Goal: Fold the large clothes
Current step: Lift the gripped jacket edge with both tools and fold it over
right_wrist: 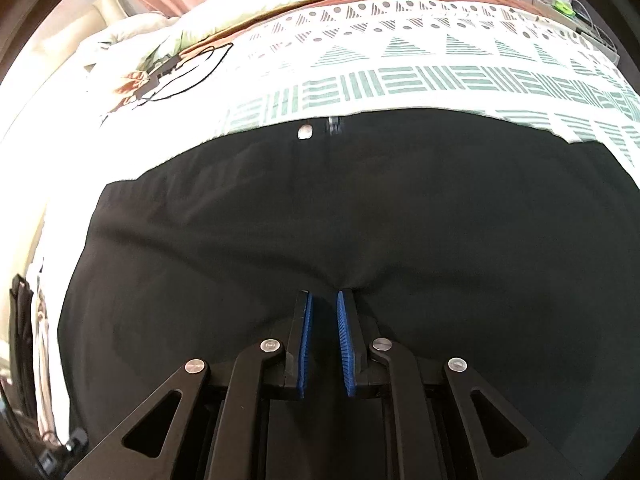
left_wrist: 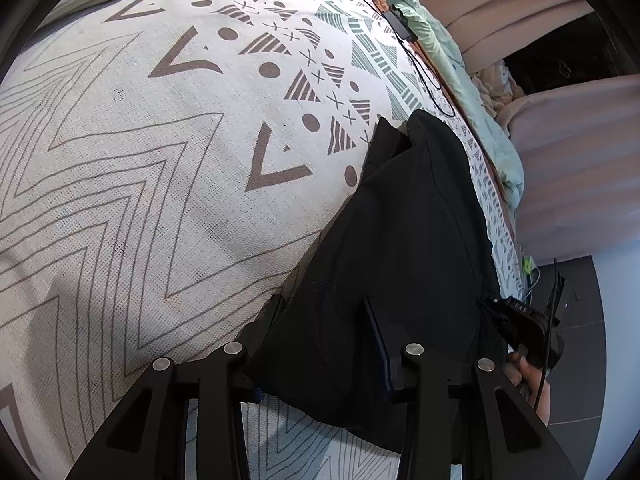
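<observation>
One garment, two grippers, one bed.
One black garment (right_wrist: 280,220) with one silver button (right_wrist: 305,132); two grippers, left (left_wrist: 320,320) and right (right_wrist: 324,300); one patterned bedspread (left_wrist: 140,140); one black cable (left_wrist: 400,28).

black pants (right_wrist: 280,216): soft cloth, matt, smooth, with a shiny metal button (right_wrist: 305,132)
bed sheet (left_wrist: 132,168): woven cloth, a bit rough, matt, with printed shapes
left gripper (left_wrist: 320,344): black arms, hard and matt, with round shiny metal pins
right gripper (right_wrist: 324,304): black, hard, matt, same shiny pins
pads (right_wrist: 306,344): blue, rubbery look, ridged
green blanket (left_wrist: 444,52): soft, puffy cloth
curtain (left_wrist: 560,152): pink cloth, smooth folds
cable (left_wrist: 424,72): thin, black, smooth
</observation>
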### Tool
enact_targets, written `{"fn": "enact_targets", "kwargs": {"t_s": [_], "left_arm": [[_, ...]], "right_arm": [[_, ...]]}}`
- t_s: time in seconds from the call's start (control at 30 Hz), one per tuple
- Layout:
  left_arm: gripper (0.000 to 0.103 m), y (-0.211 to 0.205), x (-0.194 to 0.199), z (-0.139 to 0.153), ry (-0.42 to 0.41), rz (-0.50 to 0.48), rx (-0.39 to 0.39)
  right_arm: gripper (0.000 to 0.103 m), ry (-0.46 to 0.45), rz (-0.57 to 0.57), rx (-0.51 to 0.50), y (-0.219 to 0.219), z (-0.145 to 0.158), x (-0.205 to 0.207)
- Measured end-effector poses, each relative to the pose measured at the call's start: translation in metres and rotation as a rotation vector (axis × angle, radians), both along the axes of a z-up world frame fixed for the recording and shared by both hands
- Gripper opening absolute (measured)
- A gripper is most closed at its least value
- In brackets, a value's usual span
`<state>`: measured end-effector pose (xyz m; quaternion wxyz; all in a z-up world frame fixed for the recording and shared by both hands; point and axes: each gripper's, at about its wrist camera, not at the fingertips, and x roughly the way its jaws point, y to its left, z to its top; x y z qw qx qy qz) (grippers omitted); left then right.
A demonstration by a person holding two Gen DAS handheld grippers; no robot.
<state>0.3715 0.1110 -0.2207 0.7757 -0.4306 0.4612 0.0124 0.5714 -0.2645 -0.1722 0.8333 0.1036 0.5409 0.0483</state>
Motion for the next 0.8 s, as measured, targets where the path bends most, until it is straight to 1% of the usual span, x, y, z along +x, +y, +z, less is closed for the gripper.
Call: {"fn": "enact_targets", "kwargs": {"t_s": [0.17, 0.23, 0.27, 0.3, 0.4, 0.47, 0.53, 0.57, 0.63, 0.67, 0.7, 0.77, 0.8], "left_arm": [[0.04, 0.001, 0.0, -0.001, 0.005, 0.017, -0.013], [0.04, 0.002, 0.0, -0.002, 0.007, 0.023, -0.019], [0.04, 0.002, -0.001, -0.002, 0.007, 0.024, -0.02], [0.04, 0.003, -0.001, -0.002, 0.007, 0.025, -0.024], [0.04, 0.005, -0.003, -0.003, 0.005, 0.025, -0.031], [0.037, 0.007, -0.003, -0.004, 0.006, 0.026, -0.036], [0.027, 0.009, -0.004, -0.005, 0.002, 0.022, -0.059], [0.025, 0.011, -0.004, -0.005, -0.002, 0.02, -0.078], [0.019, 0.012, -0.005, -0.004, -0.018, 0.017, -0.101], [0.018, 0.013, -0.006, -0.002, -0.027, 0.015, -0.109], [0.017, 0.014, -0.007, 0.0, -0.037, 0.015, -0.12], [0.015, 0.016, -0.009, 0.007, -0.061, 0.016, -0.143], [0.015, 0.017, -0.01, 0.01, -0.073, 0.016, -0.154]], "right_arm": [[0.014, 0.014, 0.014, -0.023, 0.003, -0.001, 0.03], [0.014, 0.001, 0.018, -0.042, 0.004, 0.003, 0.036], [0.014, 0.001, 0.021, -0.04, 0.005, 0.002, 0.043], [0.011, 0.001, 0.018, -0.035, 0.005, 0.0, 0.046], [0.011, -0.006, 0.012, -0.012, 0.004, -0.003, 0.06], [0.011, -0.005, 0.008, 0.004, 0.003, -0.004, 0.067], [0.011, -0.007, 0.012, 0.012, 0.004, -0.003, 0.076], [0.012, -0.004, 0.013, 0.02, 0.005, 0.001, 0.073], [0.021, -0.004, 0.007, 0.061, 0.002, 0.009, 0.065], [0.038, -0.018, 0.006, 0.077, -0.001, 0.013, 0.056], [0.049, -0.033, 0.007, 0.077, -0.011, 0.02, 0.038], [0.051, -0.073, 0.024, 0.048, -0.009, 0.033, 0.01], [0.051, -0.081, 0.032, 0.049, -0.01, 0.036, 0.004]]}}
